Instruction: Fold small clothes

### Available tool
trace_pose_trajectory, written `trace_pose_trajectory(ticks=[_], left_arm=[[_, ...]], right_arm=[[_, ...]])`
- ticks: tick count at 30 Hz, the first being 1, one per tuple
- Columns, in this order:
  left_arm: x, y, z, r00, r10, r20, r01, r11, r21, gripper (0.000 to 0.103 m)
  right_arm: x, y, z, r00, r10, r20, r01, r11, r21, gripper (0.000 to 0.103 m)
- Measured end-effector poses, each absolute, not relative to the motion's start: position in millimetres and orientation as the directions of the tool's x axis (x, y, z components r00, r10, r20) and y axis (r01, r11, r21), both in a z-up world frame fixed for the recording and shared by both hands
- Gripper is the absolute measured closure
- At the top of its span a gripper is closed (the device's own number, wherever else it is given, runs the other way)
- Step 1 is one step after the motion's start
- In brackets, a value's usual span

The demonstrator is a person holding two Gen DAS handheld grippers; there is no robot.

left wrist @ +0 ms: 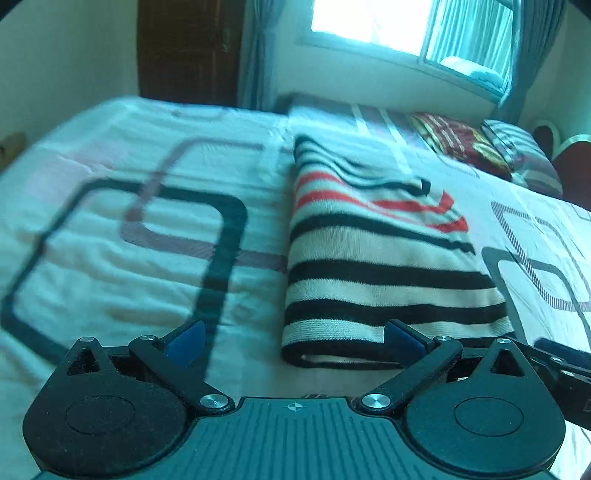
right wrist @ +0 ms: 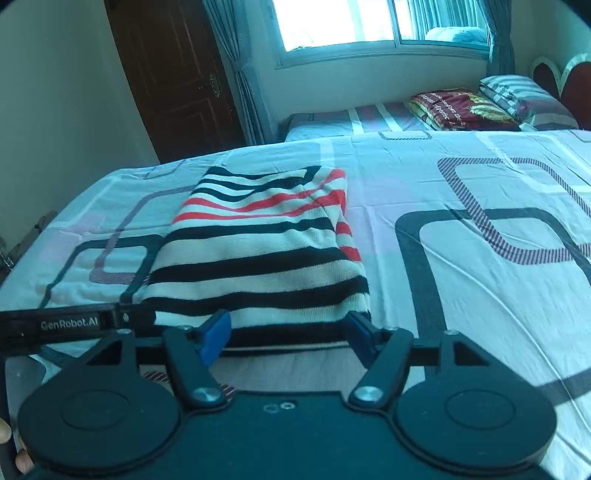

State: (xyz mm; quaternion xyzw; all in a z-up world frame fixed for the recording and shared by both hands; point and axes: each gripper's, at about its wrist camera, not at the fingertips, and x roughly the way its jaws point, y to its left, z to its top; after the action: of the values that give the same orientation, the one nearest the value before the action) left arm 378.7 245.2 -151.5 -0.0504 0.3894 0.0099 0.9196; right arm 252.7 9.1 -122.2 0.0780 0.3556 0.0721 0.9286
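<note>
Folded striped top (right wrist: 258, 251) flat on patterned bed (right wrist: 461, 236), left tongs (left wrist: 293, 341) and right tongs (right wrist: 286, 334) both spread wide at its near edge, gripping nothing.

A bedsheet (right wrist: 461, 206) printed with rounded squares covers the bed; a striped pillow (right wrist: 524, 99) and a folded dark red cloth (right wrist: 461, 109) lie by the window (right wrist: 332, 26), near the brown door (right wrist: 177, 74)
</note>
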Motion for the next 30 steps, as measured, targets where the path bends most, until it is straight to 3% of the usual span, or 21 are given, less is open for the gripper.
trace_pose_trajectory(ticks=[3, 15, 21, 25, 30], left_arm=[[355.4, 236.5, -128.5, 0.724, 0.057, -0.687, -0.074, 0.997, 0.005, 0.0], [233.3, 207.0, -75.9, 0.806, 0.096, -0.584, -0.056, 0.995, 0.086, 0.0], [158.1, 199.0, -44.8, 0.847, 0.072, -0.526, -0.075, 0.997, 0.015, 0.0], [123.7, 192.6, -32.8, 0.837, 0.078, -0.542, -0.081, 0.997, 0.019, 0.0], [91.4, 182.2, -20.2, 0.826, 0.106, -0.553, -0.09, 0.994, 0.056, 0.0]], right_arm=[[232.9, 4.7, -108.4, 0.74, 0.243, -0.627, -0.097, 0.961, 0.258, 0.027], [134.2, -12.3, -73.6, 0.757, 0.307, -0.577, -0.19, 0.948, 0.255, 0.023], [73.0, -31.5, -45.5, 0.789, 0.282, -0.546, -0.177, 0.955, 0.238, 0.01], [36.7, -39.3, -25.6, 0.816, 0.26, -0.516, -0.172, 0.962, 0.212, 0.001], [2.8, -40.4, -6.3, 0.847, 0.184, -0.499, -0.128, 0.981, 0.143, 0.001]])
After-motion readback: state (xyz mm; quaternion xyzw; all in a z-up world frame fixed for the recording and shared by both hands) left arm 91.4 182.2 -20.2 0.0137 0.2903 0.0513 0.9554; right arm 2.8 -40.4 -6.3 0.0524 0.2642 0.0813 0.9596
